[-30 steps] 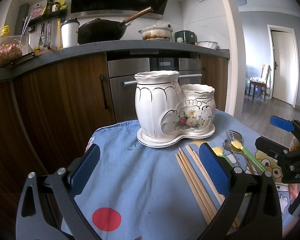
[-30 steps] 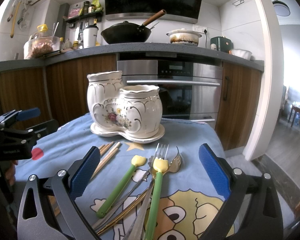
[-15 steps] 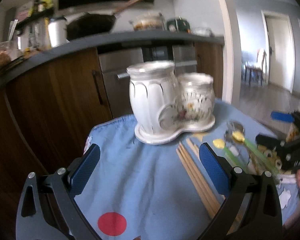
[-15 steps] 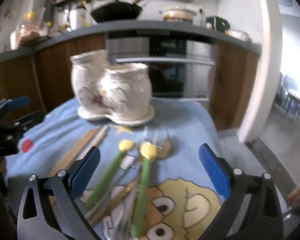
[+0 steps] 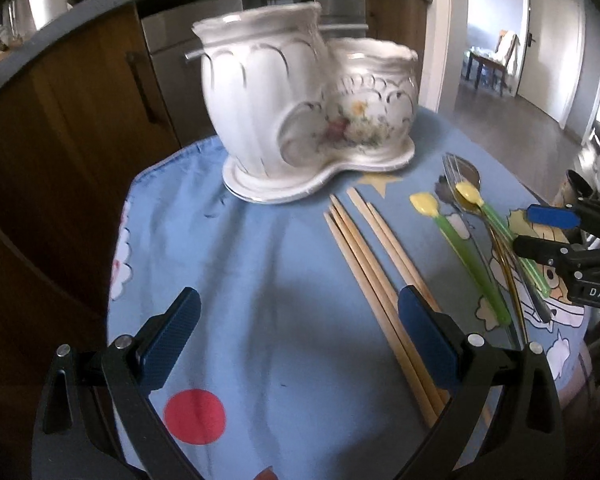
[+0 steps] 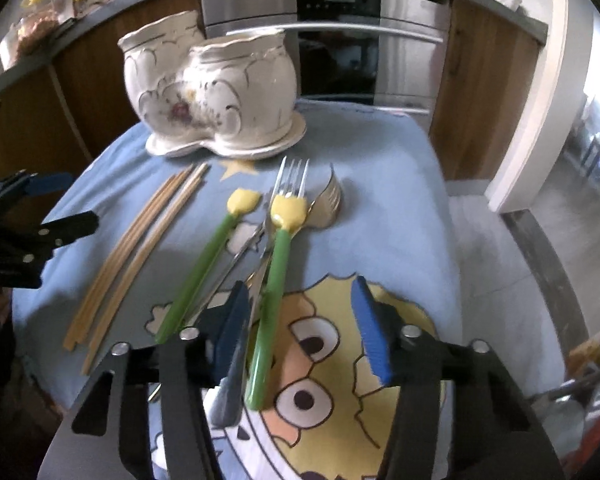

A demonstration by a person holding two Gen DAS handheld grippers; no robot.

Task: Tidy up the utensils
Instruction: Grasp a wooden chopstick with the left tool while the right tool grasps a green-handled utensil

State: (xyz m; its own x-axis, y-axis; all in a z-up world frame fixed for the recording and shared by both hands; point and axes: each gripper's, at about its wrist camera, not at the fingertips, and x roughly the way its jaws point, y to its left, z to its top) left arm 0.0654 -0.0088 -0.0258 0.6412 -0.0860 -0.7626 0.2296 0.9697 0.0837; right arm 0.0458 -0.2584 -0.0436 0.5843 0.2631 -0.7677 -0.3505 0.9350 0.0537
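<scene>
A white double pot (image 5: 300, 120) with a flower print stands on its own base at the far side of a table under a blue cartoon cloth (image 5: 260, 280); its two cups are seen from the side, so what is in them cannot be told. The utensils lie loose on the cloth in front of it: wooden chopsticks (image 5: 372, 276), two green-handled pieces with yellow heads (image 6: 278, 276), a metal fork (image 6: 292, 178) and a spoon (image 6: 326, 204), overlapping in a pile whose lower ends are blurred. The left gripper (image 5: 300, 340) hangs wide open over bare cloth, its right finger covering the chopsticks' near ends. The right gripper (image 6: 304, 328) is closing, a green handle between its jaws but not yet pinched.
</scene>
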